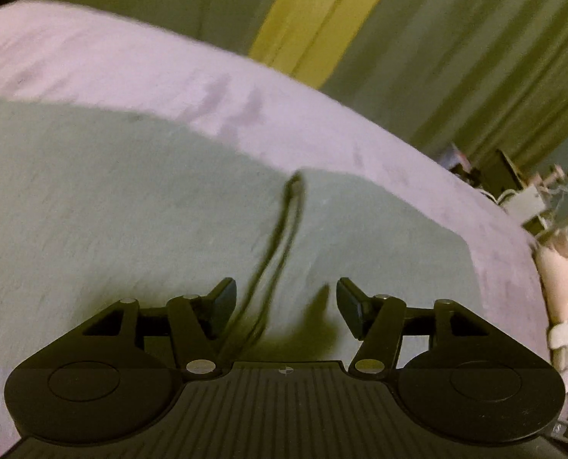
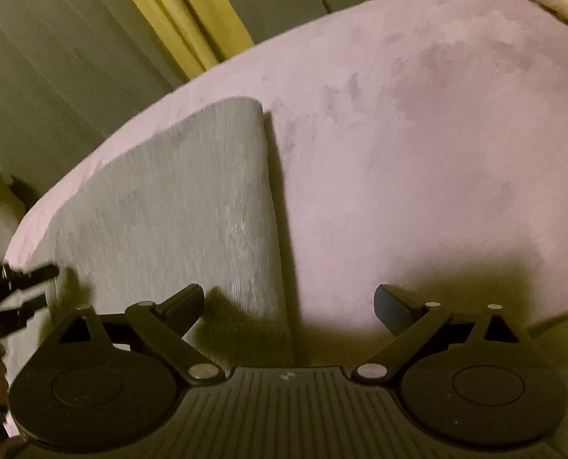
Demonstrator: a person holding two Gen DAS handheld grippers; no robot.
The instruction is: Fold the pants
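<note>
Left wrist view: left tongs (image 1: 284,302) at bottom centre, spread, nothing between the pads; the drawstring (image 1: 284,237) runs up from just beside the left pad. Probably spaced that way to let cloth go or line up on the next edge. Pants (image 1: 138,206), pale grey-green, lie flat across frame centre on the pink-covered bed (image 1: 111,61), spread so a fold can be laid over.

Right wrist view: right tongs (image 2: 288,306) at bottom, spread wide, empty, straddling the pants' right edge (image 2: 272,191); I judge that's a setup to pinch that edge. Left tongs also show at lower left (image 2: 23,287), over the cloth.

Far: green and yellow curtains (image 1: 437,38), clutter at right. No readable brands, labels or writing.
</note>
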